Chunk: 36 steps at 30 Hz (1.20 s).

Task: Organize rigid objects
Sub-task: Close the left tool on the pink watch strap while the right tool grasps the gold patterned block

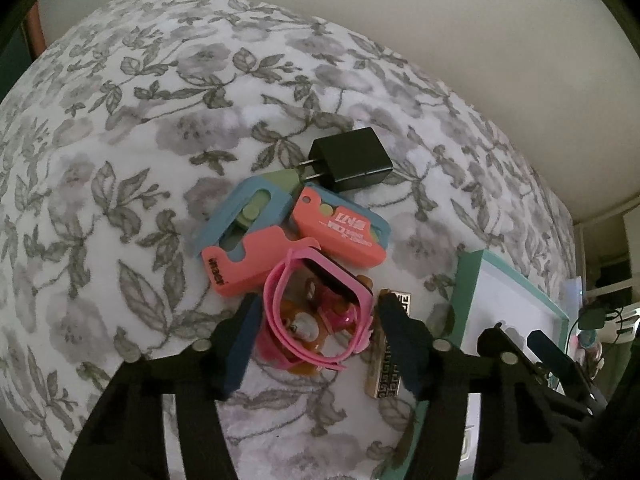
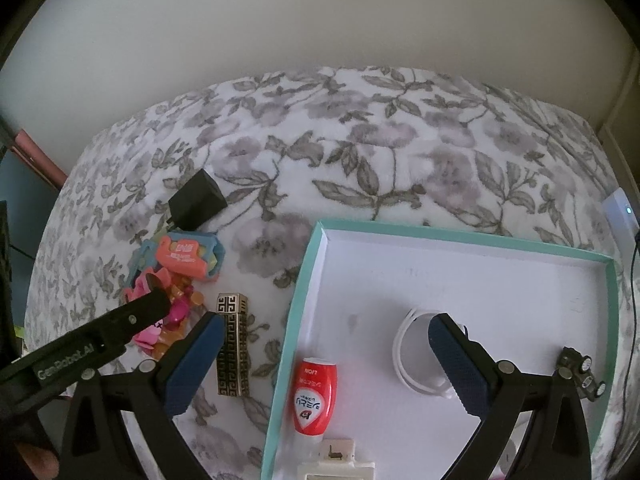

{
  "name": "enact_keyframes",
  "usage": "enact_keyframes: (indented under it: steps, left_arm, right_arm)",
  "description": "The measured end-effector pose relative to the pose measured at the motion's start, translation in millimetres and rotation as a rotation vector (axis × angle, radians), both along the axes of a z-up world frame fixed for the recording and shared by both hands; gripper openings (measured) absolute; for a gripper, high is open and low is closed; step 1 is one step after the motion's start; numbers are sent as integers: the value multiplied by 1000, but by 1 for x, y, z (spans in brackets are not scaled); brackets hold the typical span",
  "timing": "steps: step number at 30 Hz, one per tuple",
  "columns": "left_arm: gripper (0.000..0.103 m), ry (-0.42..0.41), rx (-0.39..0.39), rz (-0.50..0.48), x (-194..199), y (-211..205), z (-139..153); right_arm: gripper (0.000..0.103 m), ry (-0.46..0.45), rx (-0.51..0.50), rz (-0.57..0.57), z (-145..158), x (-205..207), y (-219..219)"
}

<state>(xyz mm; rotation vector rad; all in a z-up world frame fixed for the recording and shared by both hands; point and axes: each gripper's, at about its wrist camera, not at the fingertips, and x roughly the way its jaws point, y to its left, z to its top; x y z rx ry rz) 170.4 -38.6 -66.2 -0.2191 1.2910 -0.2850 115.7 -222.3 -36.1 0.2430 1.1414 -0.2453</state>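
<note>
A bed with a white floral blanket [image 1: 120,160] fills both views, grey leaves and flowers printed across it.

In the left wrist view, the left gripper [image 1: 318,332] has its fingers spread wide on either side of one pink child's watch [image 1: 316,304], which lies on an amber plastic piece; whether the pads touch the strap is unclear. At 12 o'clock from the watch sits a pile of plastic cutter tools: two coral-pink ones, one with white lettering [image 1: 340,232] and one notched [image 1: 248,264], plus one blue one [image 1: 248,208] with a green slider. One black plug charger [image 1: 352,160] lies beyond them, its two prongs pointing toward the pile. One bronze fret-patterned bar [image 1: 386,360] lies at 3 o'clock from the watch, just beside the right-hand finger.

In the right wrist view, the right gripper [image 2: 326,360] hovers with fingers wide apart and nothing between them, straddling the near left wall of one teal-rimmed white tray [image 2: 460,236]. Inside the tray lie one red tube [image 2: 314,396], one white coiled cable [image 2: 412,356], one small dark metal piece [image 2: 580,372] at 3 o'clock, and one white rectangular item [image 2: 336,464] at 6 o'clock, partly cut off by the frame edge.
</note>
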Motion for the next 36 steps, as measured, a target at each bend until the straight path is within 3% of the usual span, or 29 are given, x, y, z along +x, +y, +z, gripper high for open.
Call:
enact_keyframes:
  steps: [14, 21, 30, 36]
  left_arm:
    - [57, -2, -29, 14, -1, 12, 6]
    - [57, -2, -3, 56, 1, 28, 7]
    - [57, 9, -14, 87, 3, 38, 5]
    - [57, 15, -18, 93, 3, 39, 5]
  right_arm:
    - [103, 1, -3, 43, -4, 4, 10]
    - [103, -21, 6, 127, -8, 9, 31]
    - [84, -35, -6, 217, -9, 12, 56]
    - [63, 2, -10, 253, -21, 13, 67]
